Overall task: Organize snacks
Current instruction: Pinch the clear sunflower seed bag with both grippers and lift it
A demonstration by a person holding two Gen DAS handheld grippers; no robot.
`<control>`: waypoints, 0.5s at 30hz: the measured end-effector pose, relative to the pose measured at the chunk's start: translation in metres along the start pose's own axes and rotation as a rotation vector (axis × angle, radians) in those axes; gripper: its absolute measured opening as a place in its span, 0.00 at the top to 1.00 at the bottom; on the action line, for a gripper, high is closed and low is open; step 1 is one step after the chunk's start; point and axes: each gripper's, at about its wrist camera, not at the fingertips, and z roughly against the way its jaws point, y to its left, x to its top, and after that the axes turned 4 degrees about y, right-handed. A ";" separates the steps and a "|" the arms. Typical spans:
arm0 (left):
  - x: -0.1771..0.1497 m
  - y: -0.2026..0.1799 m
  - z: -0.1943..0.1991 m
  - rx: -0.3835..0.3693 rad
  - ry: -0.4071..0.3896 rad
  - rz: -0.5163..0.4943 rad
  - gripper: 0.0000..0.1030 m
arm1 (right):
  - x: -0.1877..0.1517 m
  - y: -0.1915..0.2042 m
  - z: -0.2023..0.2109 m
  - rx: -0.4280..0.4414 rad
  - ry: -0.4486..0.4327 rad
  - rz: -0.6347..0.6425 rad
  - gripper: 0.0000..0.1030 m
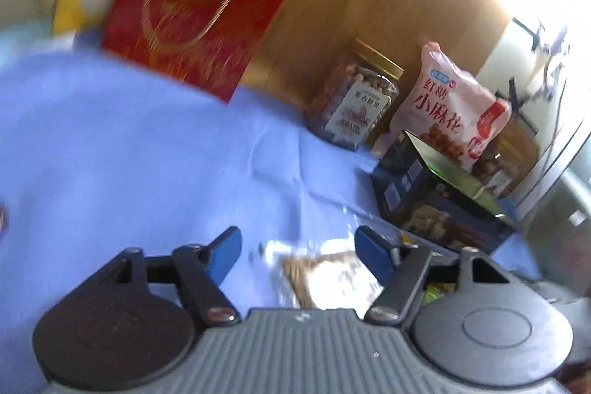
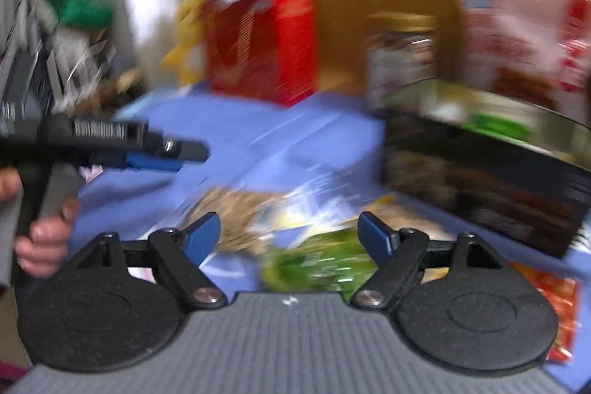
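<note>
The left tool (image 1: 297, 252) is hovering low over the worktop covered in a pale blue cloth (image 1: 129, 143), its blue-padded fingers spread with nothing pinched between them. Just beyond and below the fingers a clear plastic packet of light brown snacks (image 1: 325, 274) is lying flat on the cloth, untouched. The right tool (image 2: 290, 233) is also standing spread and empty, hanging above a green crinkly snack packet (image 2: 317, 264) that is lying beside the same clear packet; an orange-red packet (image 2: 554, 312) is showing at the right edge of that view. Both views are smeared by motion, so small details are not readable.

Toward the back, a tall red cardboard box (image 1: 199, 21) is standing against the wooden panel, a clear plastic jar of nuts with a gold lid (image 1: 354, 98) and a pink printed snack bag (image 1: 450, 106) are standing near each other, and a dark rectangular box with an open top (image 1: 436, 198) is sitting in front of the bag.

In my judgement the step in hand is reaching for the loose packets in the foreground. The next move calls for lowering one tool until its pads are straddling a packet's edge, closing gently on the thin film, then carrying it, probably to the open dark box.
</note>
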 end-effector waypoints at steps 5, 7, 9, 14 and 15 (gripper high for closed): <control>-0.014 0.014 0.002 -0.076 0.062 0.064 0.40 | 0.008 0.017 -0.036 -0.026 0.097 0.032 0.18; -0.020 0.012 -0.002 -0.089 0.079 0.042 0.40 | 0.011 0.019 -0.042 -0.008 0.117 0.035 0.17; -0.023 0.009 -0.006 -0.098 0.074 0.020 0.44 | 0.011 0.021 -0.046 0.011 0.123 0.032 0.18; -0.026 0.012 -0.013 -0.129 0.088 0.035 0.65 | 0.010 0.036 -0.050 0.053 0.121 0.048 0.42; -0.027 0.012 -0.012 -0.127 0.085 0.029 0.66 | 0.009 0.039 -0.046 0.061 0.112 0.040 0.49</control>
